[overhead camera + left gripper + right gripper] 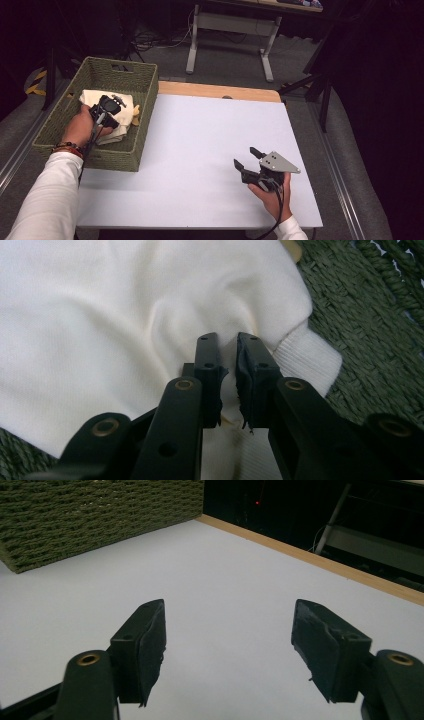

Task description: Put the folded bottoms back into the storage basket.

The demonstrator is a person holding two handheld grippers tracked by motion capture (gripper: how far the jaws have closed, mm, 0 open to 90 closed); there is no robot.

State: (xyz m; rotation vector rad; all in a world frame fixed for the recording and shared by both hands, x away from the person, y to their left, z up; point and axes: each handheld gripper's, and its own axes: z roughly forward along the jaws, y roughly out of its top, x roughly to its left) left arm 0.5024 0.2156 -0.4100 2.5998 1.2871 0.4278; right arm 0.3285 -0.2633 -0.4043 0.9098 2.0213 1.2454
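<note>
— What are you seeing nearest to you?

— My right claw (247, 159) is hovering low over the white counter (200, 150), jaws standing wide apart with nothing between them. In the right gripper view the bare counter is showing through the gap, and the basket's woven side (95, 515) is sitting far off at the upper left.

— And the left one?

— My left claw (116, 103) is reaching down into the green woven basket (120, 70) at the counter's left edge. Its jaws are pressing together on a pinched fold of the cream cloth (125, 315) lying in the basket; in the left gripper view the fabric is bunching up between the pads (212, 375).

— Can you make out the whole cloth?

— No. My hand and the claw are covering its middle in the high view, and the basket wall is cutting off its near edge. Something yellowish (136, 115) is peeking out beside it, too small for me to name. A ribbed cuff (305, 360) is lying just beside the jaws.
</note>
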